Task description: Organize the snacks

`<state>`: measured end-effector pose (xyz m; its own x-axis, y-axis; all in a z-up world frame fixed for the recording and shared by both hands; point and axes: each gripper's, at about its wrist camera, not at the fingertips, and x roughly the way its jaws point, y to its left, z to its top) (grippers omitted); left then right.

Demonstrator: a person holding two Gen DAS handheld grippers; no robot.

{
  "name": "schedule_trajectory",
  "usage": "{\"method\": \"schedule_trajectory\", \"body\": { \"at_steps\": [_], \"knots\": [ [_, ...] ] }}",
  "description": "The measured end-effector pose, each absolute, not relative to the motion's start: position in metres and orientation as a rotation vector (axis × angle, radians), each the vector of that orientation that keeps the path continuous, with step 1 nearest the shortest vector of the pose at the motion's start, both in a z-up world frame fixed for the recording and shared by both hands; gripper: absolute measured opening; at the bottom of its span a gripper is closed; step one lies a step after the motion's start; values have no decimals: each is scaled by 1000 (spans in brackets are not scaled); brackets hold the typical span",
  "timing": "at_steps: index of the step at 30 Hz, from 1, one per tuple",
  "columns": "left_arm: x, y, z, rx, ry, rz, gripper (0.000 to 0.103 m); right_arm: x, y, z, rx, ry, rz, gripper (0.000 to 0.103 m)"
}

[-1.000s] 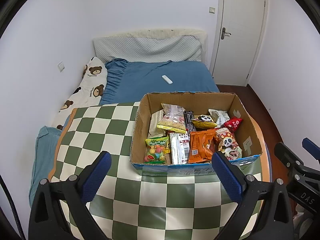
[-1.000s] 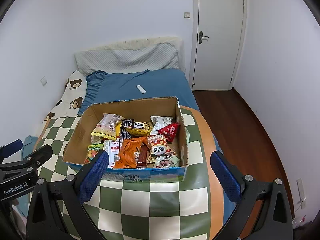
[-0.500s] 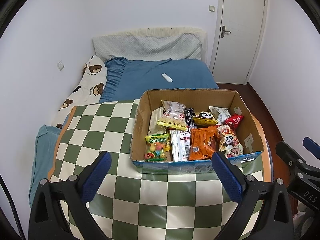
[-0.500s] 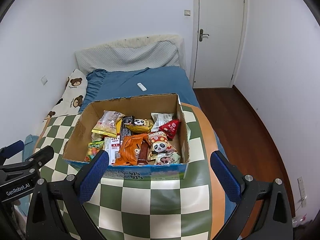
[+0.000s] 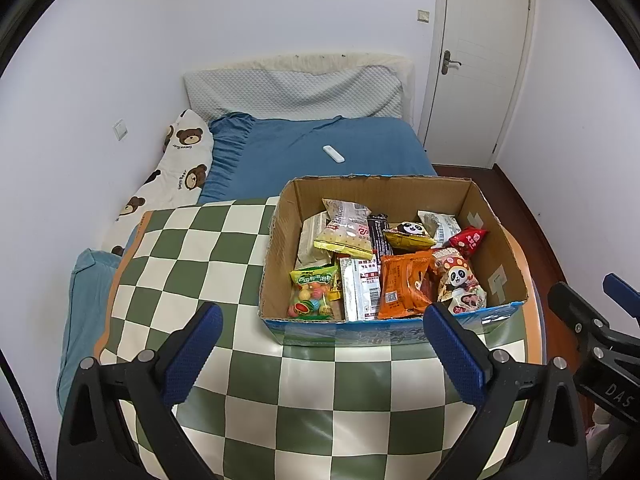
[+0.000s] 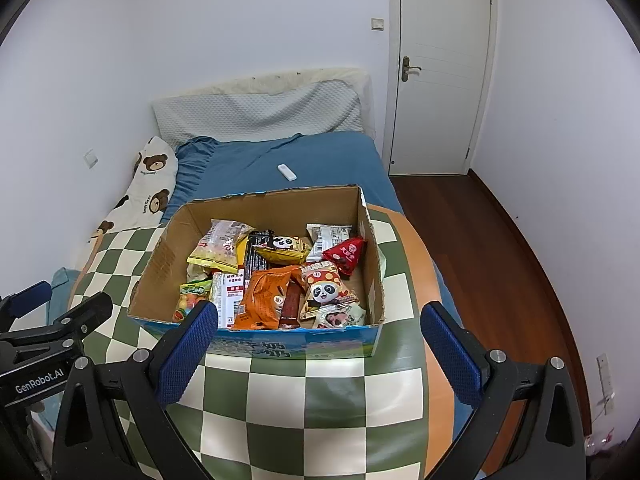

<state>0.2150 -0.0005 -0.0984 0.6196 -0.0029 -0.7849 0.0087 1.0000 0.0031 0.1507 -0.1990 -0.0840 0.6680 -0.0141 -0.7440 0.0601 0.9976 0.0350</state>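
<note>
Your left gripper (image 5: 322, 338) is wide open and holds nothing; its 2 blue pads hang above the near part of the checked table (image 5: 192, 264), just in front of the box (image 5: 280, 240). Your right gripper (image 6: 318, 338) is also wide open and empty, and it hangs over the near edge of the same box, a bit to the right of the left one. In each view you can see the other gripper at the side of the frame.

The box is cardboard, open on top, and it stands on the right half of the table. All snacks are inside it. At the near left lies a green candy bag (image 5: 314, 292), beside it a white packet (image 5: 362, 292), then an orange packet (image 5: 404, 290) and a panda bag (image 5: 456, 276) at the near right. Farther back lie a yellow-edged bag (image 5: 346, 230), a dark bar (image 5: 379, 236), a yellow panda packet (image 5: 408, 234) and a red packet (image 5: 468, 240) at the right wall.

Behind the table is a bed (image 5: 304, 152) with a blue sheet, and a white remote (image 5: 333, 153) lies on it. A door (image 5: 476, 68) stands at the far right.
</note>
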Motion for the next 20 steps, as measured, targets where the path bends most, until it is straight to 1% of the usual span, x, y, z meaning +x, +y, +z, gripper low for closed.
{"method": "schedule_trajectory", "body": {
  "at_steps": [20],
  "knots": [
    [214,0,-91,1,884,-9,103,151,-198,-82,58,832,-41,103]
  ]
}}
